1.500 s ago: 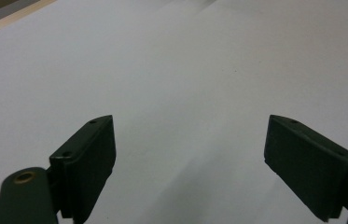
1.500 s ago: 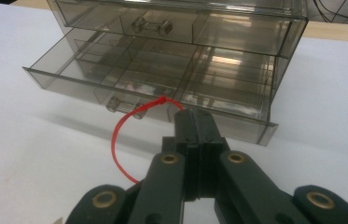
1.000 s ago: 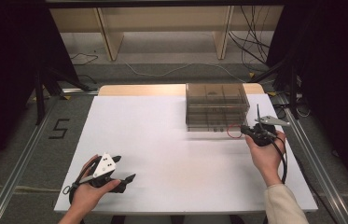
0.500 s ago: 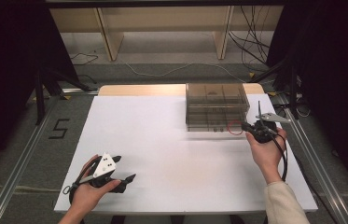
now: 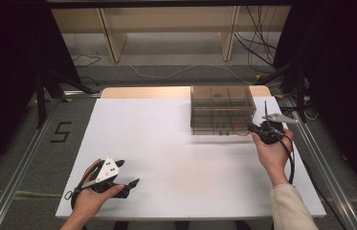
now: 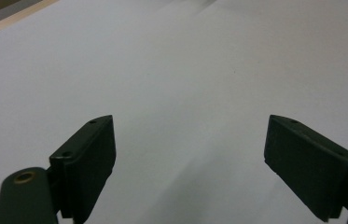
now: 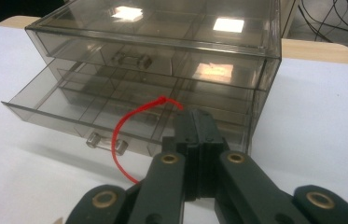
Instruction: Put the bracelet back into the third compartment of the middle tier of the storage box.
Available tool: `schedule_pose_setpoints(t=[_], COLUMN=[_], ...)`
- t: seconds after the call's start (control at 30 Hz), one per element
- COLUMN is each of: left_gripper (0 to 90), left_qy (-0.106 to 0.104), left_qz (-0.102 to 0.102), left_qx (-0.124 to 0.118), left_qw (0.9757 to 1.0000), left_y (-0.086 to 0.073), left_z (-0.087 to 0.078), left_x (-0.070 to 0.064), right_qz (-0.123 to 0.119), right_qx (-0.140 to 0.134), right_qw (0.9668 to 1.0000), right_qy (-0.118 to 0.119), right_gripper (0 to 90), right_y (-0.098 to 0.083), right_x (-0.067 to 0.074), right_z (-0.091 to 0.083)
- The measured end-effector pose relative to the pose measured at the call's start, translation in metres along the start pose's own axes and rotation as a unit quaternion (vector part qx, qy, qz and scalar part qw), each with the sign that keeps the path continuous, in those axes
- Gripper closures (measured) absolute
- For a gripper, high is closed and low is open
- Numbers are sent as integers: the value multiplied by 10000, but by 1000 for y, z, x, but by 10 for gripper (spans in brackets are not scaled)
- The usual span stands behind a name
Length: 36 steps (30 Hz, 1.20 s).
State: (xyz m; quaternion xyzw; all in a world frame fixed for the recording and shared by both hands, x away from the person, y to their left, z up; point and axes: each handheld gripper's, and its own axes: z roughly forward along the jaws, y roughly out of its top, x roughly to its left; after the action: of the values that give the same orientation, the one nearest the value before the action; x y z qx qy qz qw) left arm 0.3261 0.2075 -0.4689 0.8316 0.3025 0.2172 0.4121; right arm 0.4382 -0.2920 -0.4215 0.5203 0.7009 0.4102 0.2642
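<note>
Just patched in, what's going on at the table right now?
A person holds a gripper in each hand. The right gripper, jaws shut on a thin red loop of cord, is at the smoky clear plastic drawer cabinet, whose lower drawer stands pulled out. The left gripper rests open on the white tabletop, holding nothing.

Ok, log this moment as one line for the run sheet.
right gripper: shut on red zip tie | drawer box: lower drawer pulled out | left gripper: open, over white table
</note>
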Motion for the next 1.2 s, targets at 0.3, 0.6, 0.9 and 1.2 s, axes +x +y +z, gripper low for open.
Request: schedule_pose_setpoints(t=[0.3, 0.6, 0.9, 1.2], left_gripper=[166, 166, 166, 166], left_qy=[-13, -19, -22, -28], left_qz=[-4, 1, 3, 2], left_qx=[-11, -7, -6, -6], left_qw=[10000, 10000, 10000, 10000], left_y=[0, 0, 0, 0], left_z=[1, 1, 1, 1], left_x=[-1, -1, -1, -1], right_qz=[19, 27, 9, -2], right_qx=[1, -3, 20, -5], right_qw=[10000, 10000, 10000, 10000], right_qy=[-23, -41, -52, -81], right_gripper=[900, 900, 900, 900], right_y=[2, 5, 7, 10], right_x=[-2, -4, -4, -6], right_z=[3, 7, 10, 12])
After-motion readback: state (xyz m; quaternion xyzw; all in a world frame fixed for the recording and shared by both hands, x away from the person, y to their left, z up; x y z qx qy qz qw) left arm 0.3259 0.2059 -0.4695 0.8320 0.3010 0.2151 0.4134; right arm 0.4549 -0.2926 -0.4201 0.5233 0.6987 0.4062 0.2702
